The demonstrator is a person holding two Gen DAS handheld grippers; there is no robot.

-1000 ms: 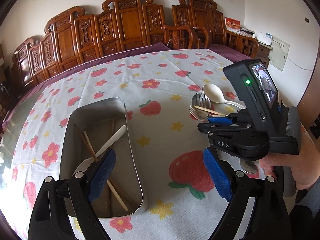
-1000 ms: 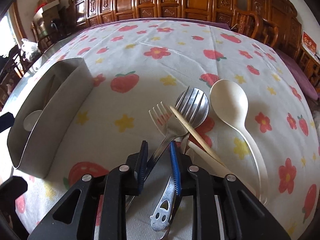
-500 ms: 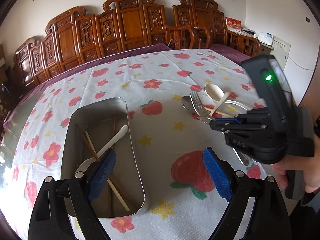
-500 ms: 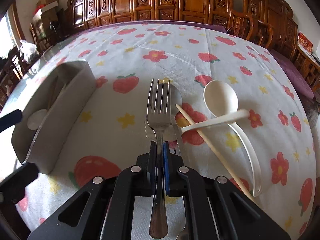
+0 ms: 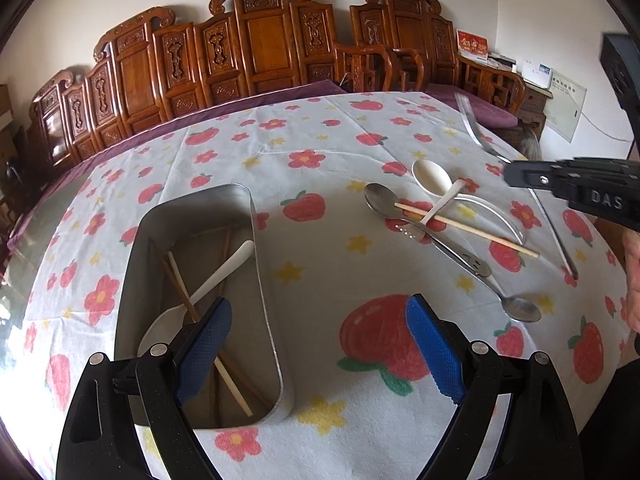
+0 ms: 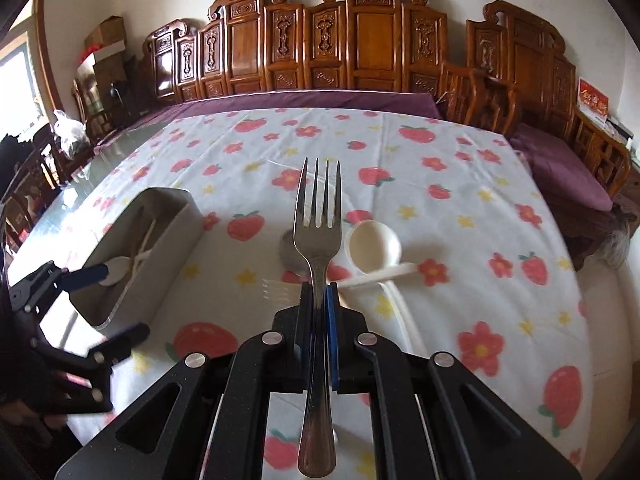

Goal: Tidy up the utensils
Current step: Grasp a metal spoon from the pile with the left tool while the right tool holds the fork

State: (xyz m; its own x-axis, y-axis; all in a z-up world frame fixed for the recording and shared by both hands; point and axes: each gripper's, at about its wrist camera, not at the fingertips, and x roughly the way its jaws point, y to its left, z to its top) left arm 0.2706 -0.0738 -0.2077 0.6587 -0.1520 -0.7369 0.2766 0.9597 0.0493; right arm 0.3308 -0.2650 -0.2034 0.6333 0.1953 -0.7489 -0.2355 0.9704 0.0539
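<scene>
Right gripper (image 6: 318,312): fingers clamped on the neck of a steel fork (image 6: 318,224), held clear above the desk (image 6: 460,184), tines pointing away, handle trailing back between the arms; gripped near the middle, it likely balances level for carrying.
Fork: plain polished metal, four tines, slim handle.
Left gripper (image 5: 318,350): fingers spread wide, empty, poised over the near corner of the metal tray (image 5: 264,280), perhaps ready to steady it.
Tray: oblong, shiny, on the flowered cloth; already holds a white spoon (image 5: 208,284) and chopsticks (image 5: 180,292), so it appears to be the collecting bin.
Left on the desk: a steel spoon (image 5: 380,200), a white spoon (image 5: 432,176), a single chopstick (image 5: 464,230) and a smaller steel spoon (image 5: 520,308), crossed in a loose pile well right of the tray.
Likely next: fork to tray.
</scene>
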